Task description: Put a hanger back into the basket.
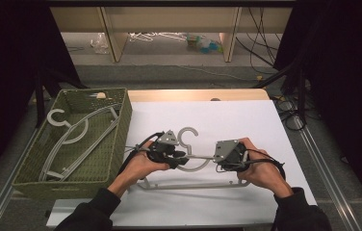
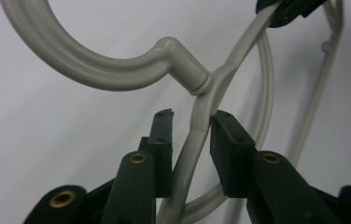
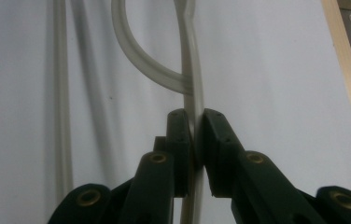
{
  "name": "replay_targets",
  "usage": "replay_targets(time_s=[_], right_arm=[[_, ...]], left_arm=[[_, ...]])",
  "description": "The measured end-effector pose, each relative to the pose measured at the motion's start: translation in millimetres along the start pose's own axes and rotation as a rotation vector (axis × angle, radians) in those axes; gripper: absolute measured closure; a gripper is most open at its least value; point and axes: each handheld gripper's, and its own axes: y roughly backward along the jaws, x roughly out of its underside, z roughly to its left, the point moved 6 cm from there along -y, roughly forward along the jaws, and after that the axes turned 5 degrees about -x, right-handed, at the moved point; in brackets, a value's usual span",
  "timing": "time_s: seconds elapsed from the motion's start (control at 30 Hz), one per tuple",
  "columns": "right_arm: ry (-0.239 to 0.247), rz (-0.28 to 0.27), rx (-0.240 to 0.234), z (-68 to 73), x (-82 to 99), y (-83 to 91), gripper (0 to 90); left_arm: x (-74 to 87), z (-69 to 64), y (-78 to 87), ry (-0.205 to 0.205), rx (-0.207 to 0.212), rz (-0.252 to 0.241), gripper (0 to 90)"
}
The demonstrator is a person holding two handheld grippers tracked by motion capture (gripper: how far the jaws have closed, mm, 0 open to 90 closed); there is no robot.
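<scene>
High view: both grippers hold one grey hanger (image 1: 193,166) at table centre; right gripper (image 1: 228,156) clenches its arm, left gripper (image 1: 175,158) straddles it loosely. Next, likely, carry it toward the basket (image 1: 30,178) at nine o'clock.

Green basket (image 1: 116,139) left; bare tabletop (image 1: 246,120) beyond.

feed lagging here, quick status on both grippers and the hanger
Left gripper open astride hanger arm near hook. Right gripper shut on same hanger. Basket with more hangers sits left, nothing blocking.
</scene>
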Motion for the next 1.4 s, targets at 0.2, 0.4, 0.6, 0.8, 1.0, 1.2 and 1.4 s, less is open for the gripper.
replay_targets(time_s=[0.2, 0.4, 0.6, 0.8, 1.0, 1.2, 1.4], right_arm=[[-0.055, -0.047, 0.027, -3.2, -3.3, 5.2, 73.1], [-0.286, -0.223, 0.102, -13.4, -9.7, 18.4, 42.4], [-0.380, -0.337, 0.126, -10.0, -13.4, 30.2, 36.4], [-0.438, -0.425, 0.109, 10.4, -18.4, 36.1, 36.1], [-0.495, -0.491, 0.048, 36.9, -13.8, 35.0, 33.0], [-0.531, -0.488, 0.030, 46.0, -2.3, 27.2, 31.2], [-0.543, -0.487, 0.022, 47.2, 3.0, 21.2, 30.9]], left_arm=[[-5.0, -9.7, 19.7, -0.065, -0.005, -0.002, 76.9], [-4.9, 3.3, 39.2, 0.000, -0.049, -0.022, 79.5], [-2.2, 18.2, 60.9, 0.086, -0.084, -0.041, 79.7], [-2.5, 26.0, 82.8, 0.139, -0.105, -0.060, 79.6], [-8.2, 26.8, 106.2, 0.169, -0.130, -0.093, 79.6], [-10.9, 24.5, 133.1, 0.175, -0.125, -0.127, 79.6], [-15.4, 37.3, 168.9, 0.197, -0.152, -0.181, 79.6]])
